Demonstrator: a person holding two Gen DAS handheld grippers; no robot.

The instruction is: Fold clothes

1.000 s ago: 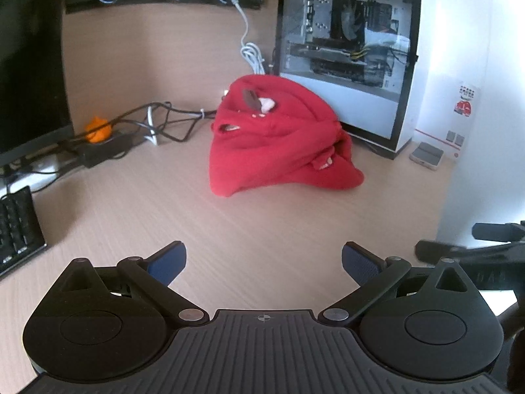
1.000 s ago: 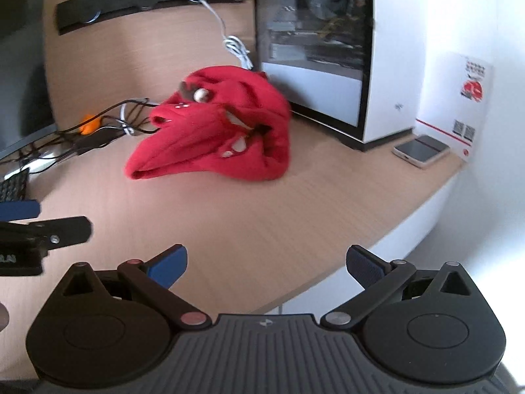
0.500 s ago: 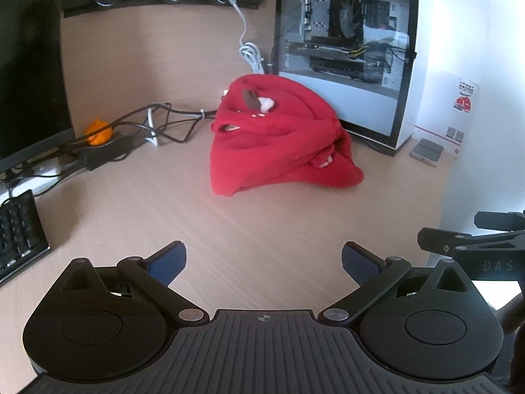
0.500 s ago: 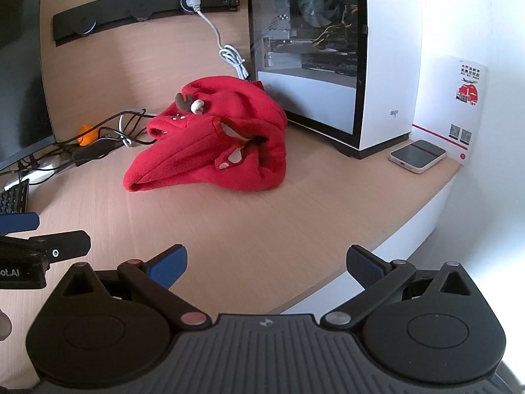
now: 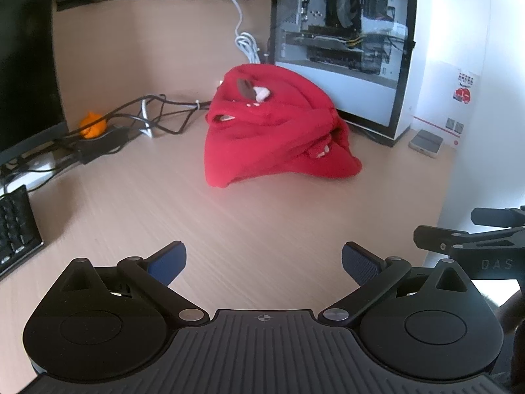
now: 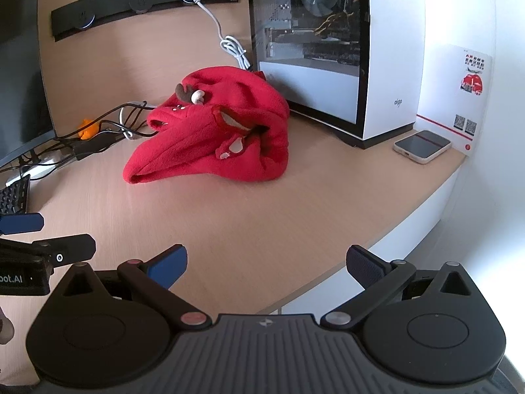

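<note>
Nearest the left wrist camera, the left tool (image 5: 262,259) hovers over the light wood-grain tabletop (image 5: 262,223), blue-padded fingers (image 5: 167,261) spread wide, nothing between them. Same for the right tool (image 6: 266,262) in its own view: spread apart, empty, over the tabletop's front edge. Each tool shows at the side of the other's view (black linkage only).

Well ahead of both, the crumpled red fleece garment (image 5: 275,128) sits bunched in a heap on the tabletop, unfolded, small brown-and-white trim bits on top.

Left of it, a tangle of black cables (image 5: 144,115) and a small orange object (image 5: 93,124). Just behind the garment, a white glass-sided computer case (image 6: 331,49). Right of that, a white smartphone (image 6: 422,146) lying flat near the tabletop's corner.
</note>
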